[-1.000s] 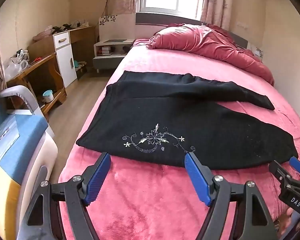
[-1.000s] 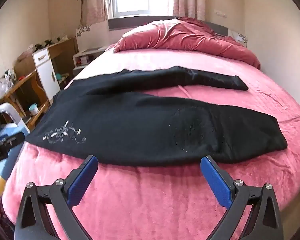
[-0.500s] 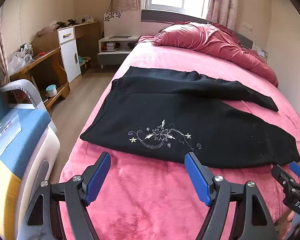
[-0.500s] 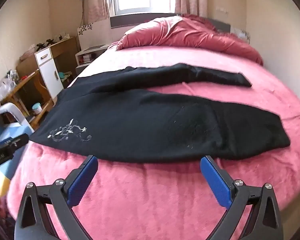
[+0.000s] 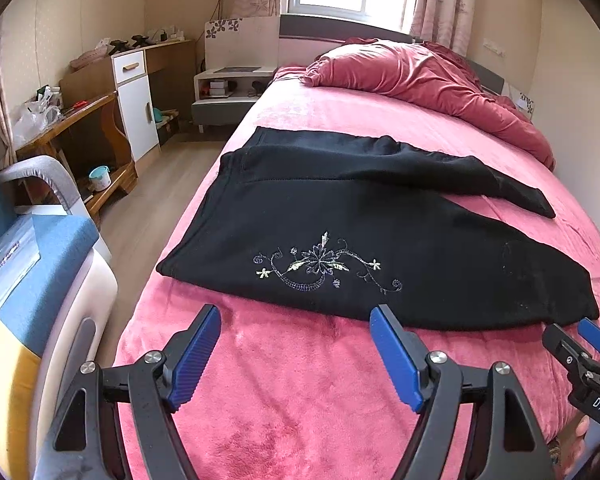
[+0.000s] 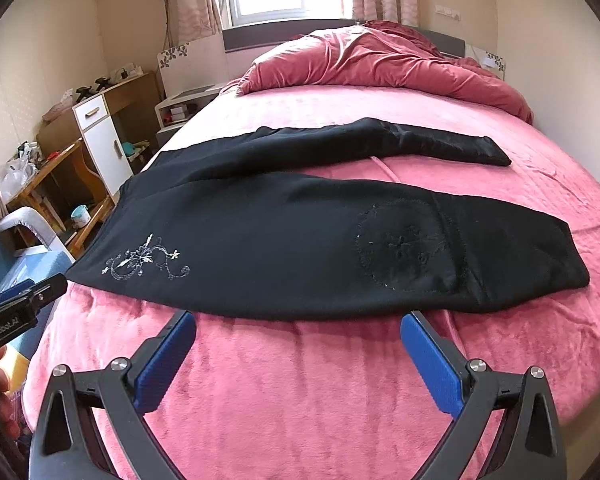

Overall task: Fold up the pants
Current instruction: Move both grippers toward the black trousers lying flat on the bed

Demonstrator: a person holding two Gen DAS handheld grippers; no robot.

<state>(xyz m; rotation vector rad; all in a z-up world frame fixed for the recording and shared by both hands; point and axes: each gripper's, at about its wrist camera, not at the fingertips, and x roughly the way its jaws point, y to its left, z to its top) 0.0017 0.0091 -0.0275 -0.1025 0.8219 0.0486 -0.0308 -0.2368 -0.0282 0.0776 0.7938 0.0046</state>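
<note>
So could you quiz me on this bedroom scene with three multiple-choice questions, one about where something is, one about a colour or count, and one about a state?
1. Where does the pale floral embroidery sit on the black fabric pants?
A. by the waist end
B. at the far leg's cuff
C. nowhere

2. What colour is the plush blanket under the pants?
A. grey
B. pink
C. green

3. How are the left hand-held gripper and the right hand-held gripper?
A. both open, holding nothing
B. both clamped on the pants
C. one holding a cuff

Answers: 1 A, the embroidery lies on the near leg close to the waistband. 2 B, pink shows all around the pants. 3 A, blue pads stand wide apart short of the pants' edge.
</note>
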